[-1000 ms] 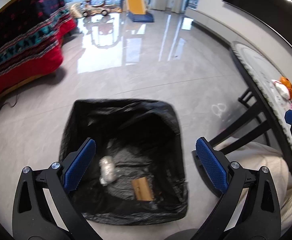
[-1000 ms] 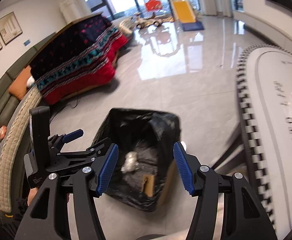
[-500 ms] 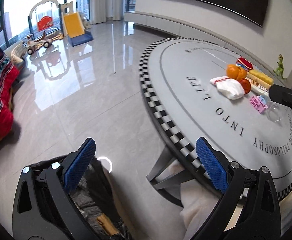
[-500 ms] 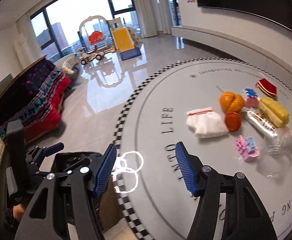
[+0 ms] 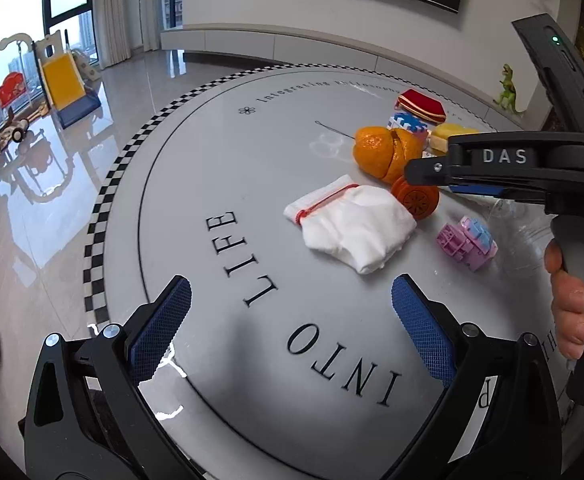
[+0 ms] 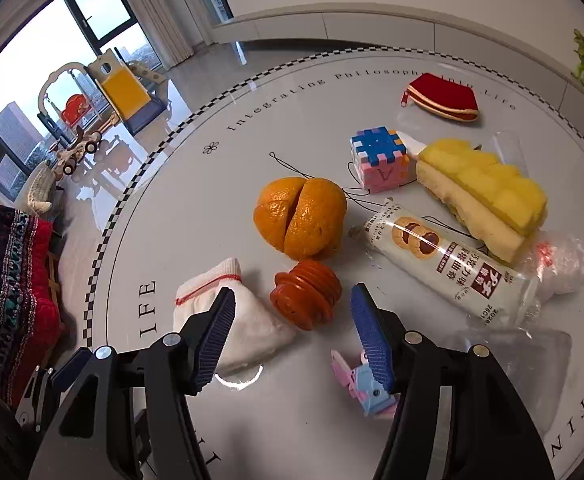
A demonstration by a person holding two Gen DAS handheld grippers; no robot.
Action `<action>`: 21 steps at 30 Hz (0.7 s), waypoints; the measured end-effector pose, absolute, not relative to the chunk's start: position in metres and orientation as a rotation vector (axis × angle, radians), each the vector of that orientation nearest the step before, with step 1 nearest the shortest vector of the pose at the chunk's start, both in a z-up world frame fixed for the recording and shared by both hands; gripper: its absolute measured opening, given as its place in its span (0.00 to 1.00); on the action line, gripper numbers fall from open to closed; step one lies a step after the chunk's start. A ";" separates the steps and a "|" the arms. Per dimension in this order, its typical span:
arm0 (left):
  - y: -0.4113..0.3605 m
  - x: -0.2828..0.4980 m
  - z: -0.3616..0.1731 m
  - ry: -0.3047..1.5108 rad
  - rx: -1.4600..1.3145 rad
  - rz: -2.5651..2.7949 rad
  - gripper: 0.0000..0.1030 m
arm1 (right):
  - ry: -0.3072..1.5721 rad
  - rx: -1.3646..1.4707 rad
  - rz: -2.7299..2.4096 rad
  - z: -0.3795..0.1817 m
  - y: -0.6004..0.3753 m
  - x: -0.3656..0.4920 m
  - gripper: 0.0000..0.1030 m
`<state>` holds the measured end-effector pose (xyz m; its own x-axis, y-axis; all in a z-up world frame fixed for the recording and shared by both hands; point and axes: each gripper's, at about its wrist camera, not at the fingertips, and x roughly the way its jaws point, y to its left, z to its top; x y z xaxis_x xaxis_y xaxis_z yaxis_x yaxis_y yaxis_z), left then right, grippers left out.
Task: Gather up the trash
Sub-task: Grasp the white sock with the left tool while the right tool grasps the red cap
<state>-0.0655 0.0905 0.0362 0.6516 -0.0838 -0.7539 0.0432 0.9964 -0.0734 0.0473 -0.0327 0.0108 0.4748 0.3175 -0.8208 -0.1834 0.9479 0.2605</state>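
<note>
You have swung both tools away from the bin on the floor and over the round desk (image 6: 195,360), so the trash now lies ahead of you. Your left hand-held gripper (image 5: 287,326) hangs released above the lettering, short of the white cloth (image 5: 356,226). Your right hand-held gripper (image 6: 292,332) is released too, just short of the orange ridged lid (image 6: 307,299), with the split orange peel (image 6: 302,222) behind it and the biscuit wrapper (image 6: 448,262) to its right.
</note>
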 end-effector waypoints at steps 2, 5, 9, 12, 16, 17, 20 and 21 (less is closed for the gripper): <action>0.085 -0.056 0.035 0.864 -0.045 -0.087 0.94 | 1.061 0.148 0.312 0.003 -0.030 0.053 0.60; 0.076 -0.043 0.035 0.869 -0.025 -0.103 0.94 | 1.101 0.158 0.309 -0.007 -0.030 0.058 0.60; 0.065 -0.028 0.031 0.889 -0.006 -0.135 0.94 | 1.134 0.170 0.326 -0.014 -0.033 0.062 0.45; 0.056 -0.016 0.027 0.902 0.009 -0.151 0.94 | 1.125 0.202 0.341 -0.009 -0.042 0.059 0.45; 0.049 -0.003 0.025 0.903 0.004 -0.176 0.94 | 1.080 0.196 0.344 0.008 -0.052 0.055 0.45; 0.048 0.001 0.025 0.905 0.002 -0.181 0.94 | 1.075 0.201 0.348 0.012 -0.054 0.053 0.45; 0.042 0.008 0.018 0.916 0.022 -0.184 0.83 | 1.060 0.208 0.349 0.018 -0.062 0.050 0.45; 0.041 0.009 0.014 0.930 0.041 -0.165 0.73 | 1.058 0.208 0.349 0.019 -0.063 0.051 0.45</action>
<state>0.0092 0.0408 0.0142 0.5866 -0.1236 -0.8004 0.1592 0.9866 -0.0356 0.0511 -0.0628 0.0189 0.4435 0.3776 -0.8129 -0.1800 0.9260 0.3319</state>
